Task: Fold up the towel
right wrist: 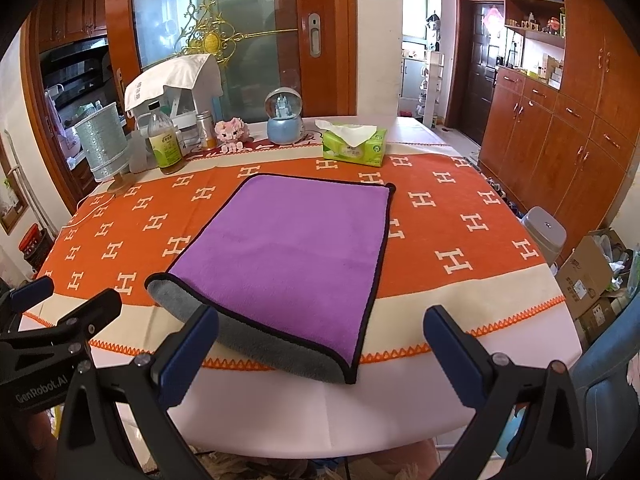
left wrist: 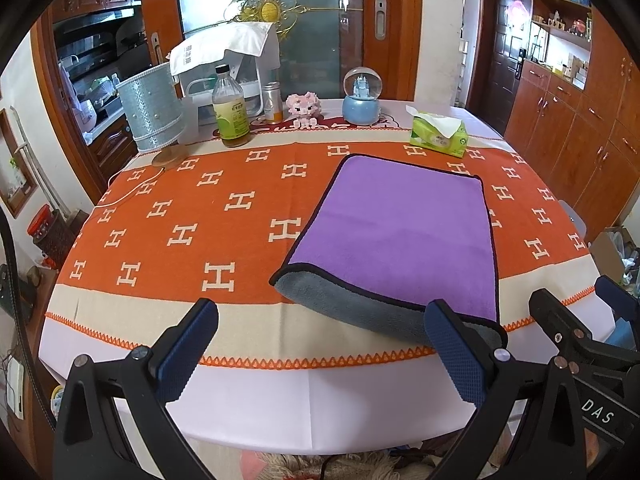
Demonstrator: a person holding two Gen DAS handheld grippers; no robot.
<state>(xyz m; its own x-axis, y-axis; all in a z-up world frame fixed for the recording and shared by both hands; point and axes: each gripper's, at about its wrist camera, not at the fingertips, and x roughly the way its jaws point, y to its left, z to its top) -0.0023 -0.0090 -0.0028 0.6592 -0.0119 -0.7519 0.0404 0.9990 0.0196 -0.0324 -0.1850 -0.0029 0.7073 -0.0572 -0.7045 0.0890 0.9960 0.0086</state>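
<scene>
A lamp [left wrist: 154, 110] with a silver shade stands at 10 o'clock on the table [left wrist: 256, 400], a bottle [left wrist: 231, 108] just right of it, then a tin [left wrist: 273, 103], a pink toy [left wrist: 304, 109] and a snow globe [left wrist: 362, 98] along the far edge. A white box [left wrist: 236, 60] draped in cloth sits behind the bottle. A tissue pack [left wrist: 440, 136] lies at 1 o'clock.

The towel [left wrist: 400, 232] lies flat on the orange H-patterned cloth [left wrist: 180, 216], purple side up, black-edged, with its near edge curled over to show the grey underside. In the left view it sits right of centre, toward 3 o'clock; in the right view it lies dead centre, its curled edge running from 8 toward 6 o'clock.

The left gripper [left wrist: 322, 344] hangs above the table's near edge, fingers spread wide and holding nothing; its right finger [left wrist: 456, 356] overlaps the towel's near right corner in the picture, though whether it touches cannot be told. The right gripper [right wrist: 320, 350] is likewise spread and bare, its left finger [right wrist: 188, 356] over the grey curl.

Each view catches the other tool at its edge: the left view shows the right gripper at 4 o'clock, the right view the left one at 8 o'clock. Only the right view shows a grey stool [right wrist: 546, 234] and cardboard boxes [right wrist: 592, 276] at 3 o'clock; cabinets [right wrist: 560, 128] line the wall in both.
</scene>
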